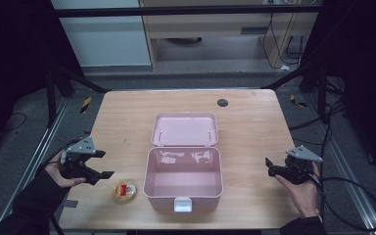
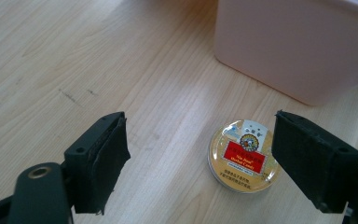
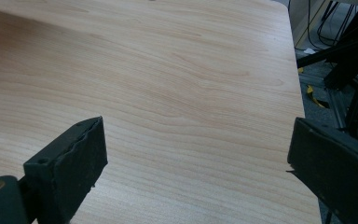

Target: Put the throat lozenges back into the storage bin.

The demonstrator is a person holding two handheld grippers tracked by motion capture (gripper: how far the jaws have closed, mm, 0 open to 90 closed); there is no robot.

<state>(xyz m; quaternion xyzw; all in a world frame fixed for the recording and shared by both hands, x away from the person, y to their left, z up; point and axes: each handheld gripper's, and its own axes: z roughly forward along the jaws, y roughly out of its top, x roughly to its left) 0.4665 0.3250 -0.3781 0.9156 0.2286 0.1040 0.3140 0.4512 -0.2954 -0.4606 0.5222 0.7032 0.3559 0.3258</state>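
Note:
An open pink plastic box [image 1: 183,183] stands at the table's middle, its lid [image 1: 186,129] lying back flat behind it and its inside bare. A small round gold tin [image 1: 125,191] with a red label lies near the front edge, left of the box. My left gripper [image 1: 106,164] is held open just left of and above the tin. In the left gripper view the tin [image 2: 245,155] lies flat between the wide jaws of that gripper [image 2: 200,154], nearer the right one, with the box wall [image 2: 303,42] beyond. My right gripper [image 1: 269,167] hovers open right of the box, its span [image 3: 196,149] holding nothing.
The wooden table [image 1: 254,122] has a dark round cap [image 1: 223,102] near its back edge. The right gripper view shows the table's right edge [image 3: 303,93] close by, with cables and black frame legs [image 3: 349,70] on the floor beyond.

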